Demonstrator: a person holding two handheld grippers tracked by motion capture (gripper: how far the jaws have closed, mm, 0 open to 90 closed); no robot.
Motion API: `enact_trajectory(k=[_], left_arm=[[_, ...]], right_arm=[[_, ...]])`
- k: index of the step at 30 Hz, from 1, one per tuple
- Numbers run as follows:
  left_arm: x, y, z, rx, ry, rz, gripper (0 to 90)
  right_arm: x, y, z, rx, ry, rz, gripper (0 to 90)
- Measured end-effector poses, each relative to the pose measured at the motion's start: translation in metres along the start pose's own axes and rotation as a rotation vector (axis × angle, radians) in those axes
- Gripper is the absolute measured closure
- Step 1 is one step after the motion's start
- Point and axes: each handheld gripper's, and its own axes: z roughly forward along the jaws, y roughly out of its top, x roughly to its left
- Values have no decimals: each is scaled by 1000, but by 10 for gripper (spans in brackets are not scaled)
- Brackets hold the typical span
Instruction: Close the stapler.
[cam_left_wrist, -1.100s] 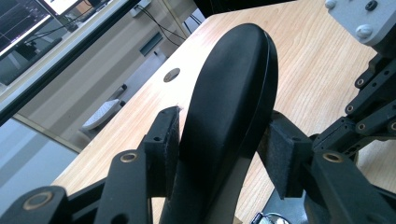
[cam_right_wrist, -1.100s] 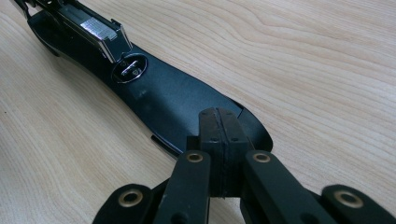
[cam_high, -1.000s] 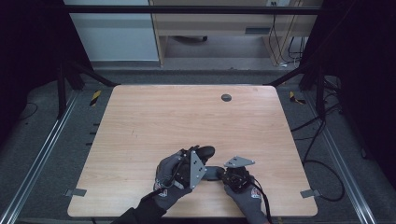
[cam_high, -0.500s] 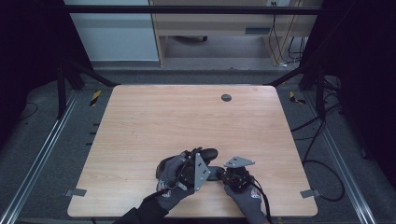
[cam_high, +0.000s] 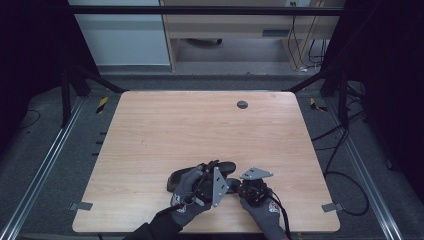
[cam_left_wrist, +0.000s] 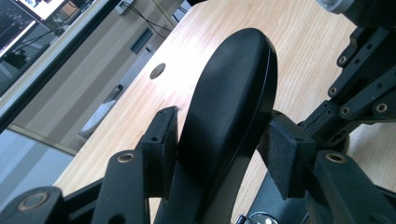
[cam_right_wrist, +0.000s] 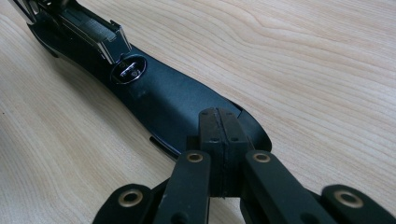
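Note:
A black stapler (cam_high: 227, 168) lies near the table's front edge, swung open. In the left gripper view its curved top arm (cam_left_wrist: 229, 93) rises between the jaws of my left gripper (cam_left_wrist: 219, 149). Both pads (cam_left_wrist: 163, 140) press on its sides, though the jaws have just been opening a little. In the right gripper view the flat base (cam_right_wrist: 159, 102) lies on the wood, with the metal staple channel (cam_right_wrist: 88, 28) at the far end. My right gripper (cam_right_wrist: 219, 126) is shut, nothing between its pads, and its tips rest on the base's near end. Gloved hands hold both grippers (cam_high: 215, 172) (cam_high: 234, 188).
The wooden table (cam_high: 200, 125) has a round cable hole (cam_high: 242, 104) near its far edge. Metal rails (cam_high: 45, 165) run along the floor on both sides. Cables (cam_high: 345, 170) lie on the floor at the right. A desk and a cabinet stand behind the table.
My left hand and the stapler's top arm have shifted slightly to the right and toward the front edge. The right hand has stayed where it was.

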Motion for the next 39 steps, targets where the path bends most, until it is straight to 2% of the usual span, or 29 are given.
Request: enact_trajectory(k=[2, 8, 16, 18, 25, 34, 39], left_arm=[[-1, -1, 2, -3, -6, -2, 483], [-7, -2, 6, 12, -19, 27, 475], [-10, -3, 9, 15, -29, 37, 469], [-12, -3, 11, 24, -36, 52, 466], [-13, -5, 13, 15, -50, 41, 456], [-18, -8, 18, 18, -63, 61, 444], [-16, -8, 18, 12, -83, 42, 430]], right_arm=[[0, 0, 0, 1, 0, 0, 900], [0, 0, 0, 0, 3, -3, 900], [0, 0, 0, -1, 2, -1, 900], [0, 0, 0, 1, 1, -4, 900], [0, 0, 0, 0, 0, -3, 900], [-1, -1, -1, -2, 0, 0, 900], [-1, -1, -1, -1, 0, -5, 888]])
